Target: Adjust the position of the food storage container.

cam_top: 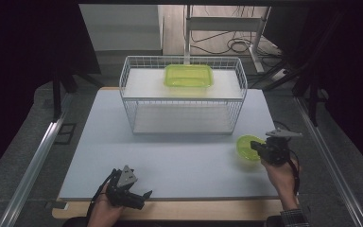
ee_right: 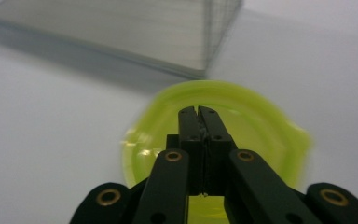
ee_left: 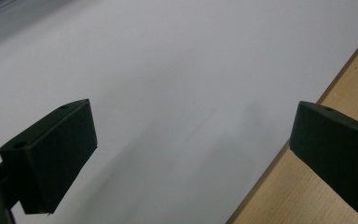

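Our right gripper [ee_right: 198, 111] has its jaws pressed together on the near rim of the lime-green bowl [ee_right: 256, 116], and in its own view the two black jaws meet with hardly a gap, the bowl's wall pinched between them. We grip by the rim because the bowl is too wide to span, and an edge pinch lets us carry it without tipping it far. In the high view this gripper [cam_top: 259, 148] sits at about four o'clock on the white mat [cam_top: 179, 161], with the bowl [cam_top: 246, 144] just to its nine o'clock side; whether the bowl still touches the mat we cannot tell.

Our left gripper [cam_top: 139, 196] waits at about seven o'clock, near the mat's front edge, jaws spread wide and holding nothing. Its own view shows bare mat and the wooden table edge [ee_left: 354, 88] between the jaws. We keep it parked low and clear so it does not cross the working hand.

Farther off, at twelve o'clock, stands the white wire rack [cam_top: 182, 97], and on its upper shelf lies a green rectangular container [cam_top: 189, 75]. We judge the bowl is bound for that rack, since its open front faces us.
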{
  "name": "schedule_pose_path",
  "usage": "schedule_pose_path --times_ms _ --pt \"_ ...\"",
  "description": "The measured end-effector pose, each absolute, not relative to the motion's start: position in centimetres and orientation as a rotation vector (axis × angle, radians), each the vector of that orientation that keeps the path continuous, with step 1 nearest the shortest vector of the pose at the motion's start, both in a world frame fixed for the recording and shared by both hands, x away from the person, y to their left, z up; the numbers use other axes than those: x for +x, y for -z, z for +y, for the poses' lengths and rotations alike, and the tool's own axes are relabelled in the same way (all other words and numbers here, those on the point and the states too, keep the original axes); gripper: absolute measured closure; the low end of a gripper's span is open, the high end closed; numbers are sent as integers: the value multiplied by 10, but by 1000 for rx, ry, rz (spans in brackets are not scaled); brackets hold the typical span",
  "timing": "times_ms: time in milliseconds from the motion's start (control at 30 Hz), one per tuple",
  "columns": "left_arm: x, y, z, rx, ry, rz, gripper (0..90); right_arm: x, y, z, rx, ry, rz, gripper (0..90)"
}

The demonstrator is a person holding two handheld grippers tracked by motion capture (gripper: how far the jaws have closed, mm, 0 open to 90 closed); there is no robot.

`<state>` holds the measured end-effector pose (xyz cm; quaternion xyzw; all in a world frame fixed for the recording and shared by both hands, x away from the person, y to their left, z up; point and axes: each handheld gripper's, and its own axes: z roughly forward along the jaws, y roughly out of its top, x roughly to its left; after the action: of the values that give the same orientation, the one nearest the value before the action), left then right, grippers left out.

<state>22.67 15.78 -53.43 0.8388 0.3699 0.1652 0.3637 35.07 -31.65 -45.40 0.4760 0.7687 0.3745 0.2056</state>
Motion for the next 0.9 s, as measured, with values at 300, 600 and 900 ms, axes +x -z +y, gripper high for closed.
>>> schedule_pose_path --times_ms 300,600,900 --pt "227 535 157 2171 -427 952 3 364 458 -350 1403 -968 2009 894" --pt "228 536 156 2182 -426 951 4 378 470 -363 1447 -925 1990 894" --pt "227 536 156 2186 -425 951 4 379 476 -355 1448 -910 2026 894"
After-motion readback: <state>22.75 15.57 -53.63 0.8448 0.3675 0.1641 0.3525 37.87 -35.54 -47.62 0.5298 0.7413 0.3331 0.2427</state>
